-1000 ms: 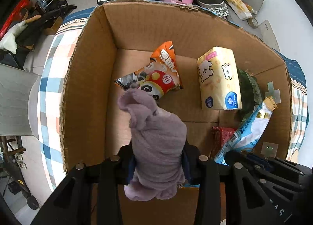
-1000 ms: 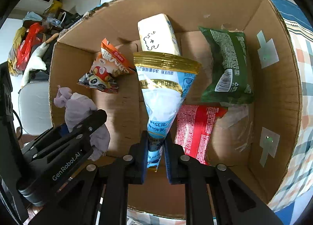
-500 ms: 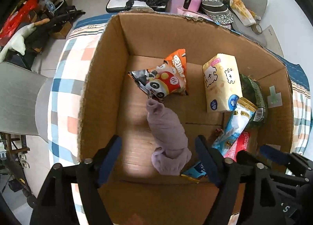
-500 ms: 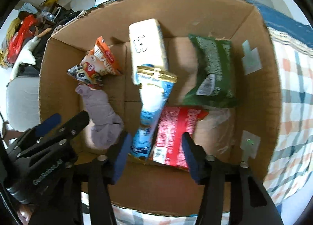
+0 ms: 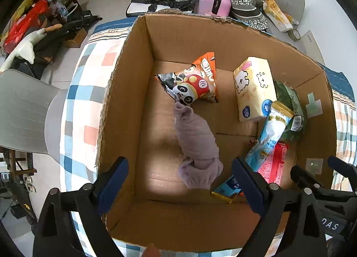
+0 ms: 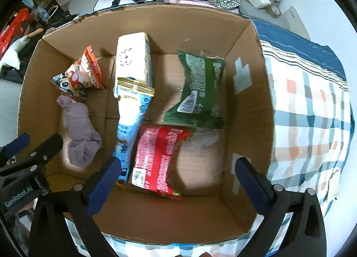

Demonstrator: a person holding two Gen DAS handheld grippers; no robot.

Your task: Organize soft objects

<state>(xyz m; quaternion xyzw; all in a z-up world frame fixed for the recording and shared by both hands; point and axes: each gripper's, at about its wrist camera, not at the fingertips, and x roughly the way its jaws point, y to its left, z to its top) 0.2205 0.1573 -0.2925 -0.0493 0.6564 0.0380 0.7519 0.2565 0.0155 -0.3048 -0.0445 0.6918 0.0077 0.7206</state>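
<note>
A cardboard box (image 5: 125, 91) stands on a checked cloth and also shows in the right wrist view (image 6: 252, 105). Inside lie a purple rolled cloth (image 5: 196, 145) (image 6: 80, 132), an orange panda snack bag (image 5: 194, 82) (image 6: 82, 76), a yellow tissue pack (image 5: 254, 87) (image 6: 132, 60), a blue-white pouch (image 5: 270, 136) (image 6: 131, 116), a red packet (image 6: 158, 156) (image 5: 275, 163) and a green bag (image 6: 200, 87) (image 5: 290, 105). My left gripper (image 5: 180, 185) is open and empty above the box's near wall. My right gripper (image 6: 178, 183) is open and empty, above the red packet.
The checked cloth (image 6: 312, 111) covers the surface around the box. A grey chair (image 5: 22, 109) stands at the left. A pink suitcase (image 5: 214, 0), bags and clutter lie on the floor beyond the box.
Both grippers opened and drew back upward. The left let go of the purple cloth and the right let go of the blue-white pouch; both now lie in the box.
</note>
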